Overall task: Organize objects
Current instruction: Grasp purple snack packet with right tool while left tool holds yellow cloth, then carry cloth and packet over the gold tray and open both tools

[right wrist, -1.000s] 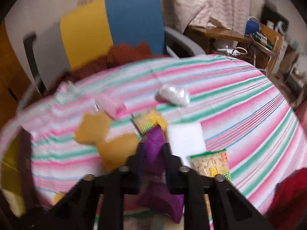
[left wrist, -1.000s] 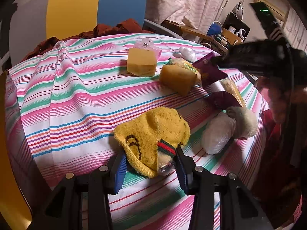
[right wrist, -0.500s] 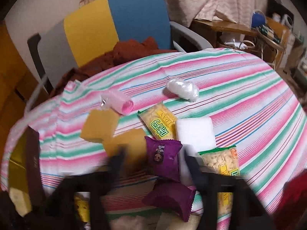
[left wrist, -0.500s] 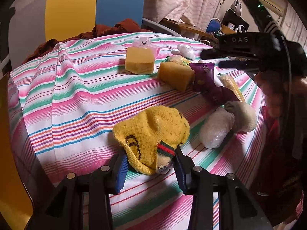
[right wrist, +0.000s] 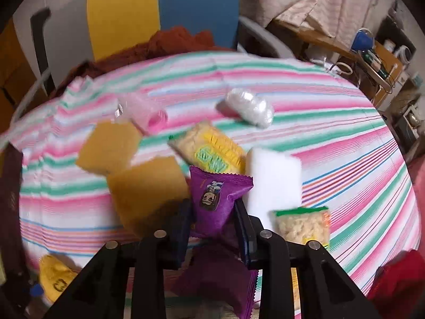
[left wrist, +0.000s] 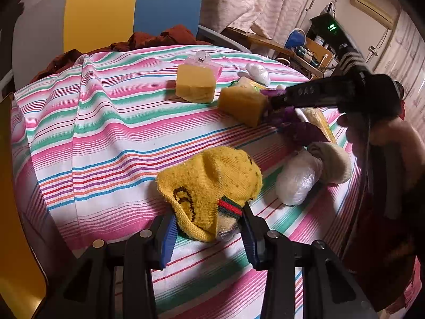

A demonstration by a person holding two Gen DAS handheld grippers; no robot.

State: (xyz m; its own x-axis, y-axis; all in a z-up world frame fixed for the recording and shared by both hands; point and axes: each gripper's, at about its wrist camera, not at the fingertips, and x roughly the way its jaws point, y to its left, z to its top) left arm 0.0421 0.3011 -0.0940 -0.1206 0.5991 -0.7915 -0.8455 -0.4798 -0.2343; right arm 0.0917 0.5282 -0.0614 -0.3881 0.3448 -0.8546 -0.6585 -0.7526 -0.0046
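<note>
Straddling a yellow knit sock (left wrist: 209, 188) near the table's front edge, the left gripper (left wrist: 208, 235) sits spread, pads beside its striped cuff. It looks soft, light and floppy; pinching the bunched cuff seems safest. Its long axis runs away from the camera.

Right wrist view: the right gripper (right wrist: 212, 228), jaws spread, brackets a purple snack packet (right wrist: 215, 199) mid-table, light, crinkly, probably slippery, top seam pointing away.

Yellow-blue chair (left wrist: 132, 8), pale curtains (left wrist: 252, 2), cluttered wooden desk (left wrist: 268, 41)
</note>
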